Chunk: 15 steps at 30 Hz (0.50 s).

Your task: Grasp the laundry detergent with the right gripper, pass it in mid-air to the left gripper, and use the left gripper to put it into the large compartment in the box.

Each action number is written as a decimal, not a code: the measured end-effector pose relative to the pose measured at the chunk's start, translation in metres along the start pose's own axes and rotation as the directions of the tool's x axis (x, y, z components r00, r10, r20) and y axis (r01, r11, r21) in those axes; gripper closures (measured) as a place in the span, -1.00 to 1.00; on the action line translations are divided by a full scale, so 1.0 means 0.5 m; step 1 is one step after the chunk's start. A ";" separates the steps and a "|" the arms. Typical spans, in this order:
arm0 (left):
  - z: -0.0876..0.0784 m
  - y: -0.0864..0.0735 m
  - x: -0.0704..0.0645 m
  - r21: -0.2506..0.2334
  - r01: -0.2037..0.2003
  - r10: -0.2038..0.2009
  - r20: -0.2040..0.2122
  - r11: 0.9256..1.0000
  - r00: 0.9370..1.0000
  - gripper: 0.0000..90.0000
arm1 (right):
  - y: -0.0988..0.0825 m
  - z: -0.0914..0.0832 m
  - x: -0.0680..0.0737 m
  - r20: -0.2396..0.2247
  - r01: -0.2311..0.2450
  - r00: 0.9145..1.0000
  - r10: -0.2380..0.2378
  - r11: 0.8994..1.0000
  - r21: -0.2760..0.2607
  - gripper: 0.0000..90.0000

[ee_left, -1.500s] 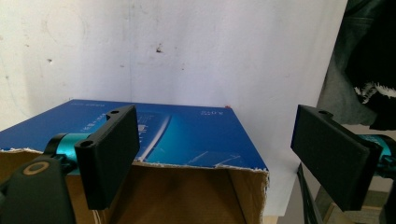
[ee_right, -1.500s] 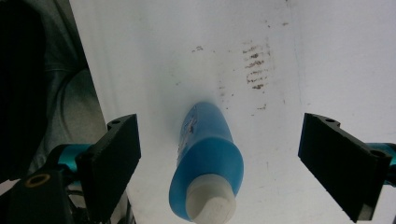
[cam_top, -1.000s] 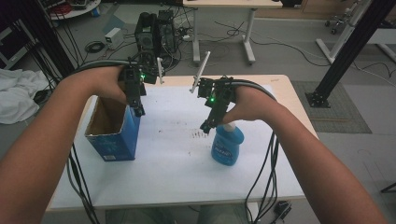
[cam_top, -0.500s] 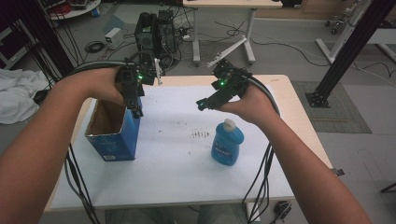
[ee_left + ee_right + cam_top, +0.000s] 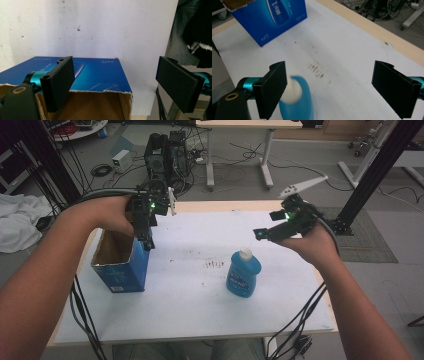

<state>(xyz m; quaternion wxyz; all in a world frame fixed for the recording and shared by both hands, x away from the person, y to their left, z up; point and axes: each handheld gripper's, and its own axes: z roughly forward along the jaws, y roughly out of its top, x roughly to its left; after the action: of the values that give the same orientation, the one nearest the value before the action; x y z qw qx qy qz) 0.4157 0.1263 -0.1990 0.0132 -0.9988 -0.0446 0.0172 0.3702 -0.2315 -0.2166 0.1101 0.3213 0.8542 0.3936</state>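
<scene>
Bottle (image 5: 243, 276): blue plastic, white cap, printed label; stands upright and free on the white table (image 5: 200, 305), right of centre, well apart from the box (image 5: 121, 262). Box: blue cardboard, torn open top, near the left edge. Right gripper (image 5: 260, 234): jaws wide apart, empty, hovering just above and beside the cap. Left gripper (image 5: 146, 241): jaws wide apart, empty, over the box's open top. Handling note, as a judgement: centre both jaws on the bottle's body below the cap before closing; the smooth sides may slip.
</scene>
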 end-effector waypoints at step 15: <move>0.011 0.012 -0.001 0.010 -0.004 0.004 0.009 1.000 1.000 -0.66 | -0.230 -0.016 0.021 0.005 -0.041 0.999 0.041 0.999 0.014 -0.73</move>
<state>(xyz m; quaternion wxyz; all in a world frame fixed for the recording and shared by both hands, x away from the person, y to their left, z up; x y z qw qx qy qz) 0.4155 0.1203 -0.2049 0.0182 -0.9987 -0.0423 0.0220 0.3054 -0.2853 -0.2961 0.1018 0.3407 0.8499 0.3888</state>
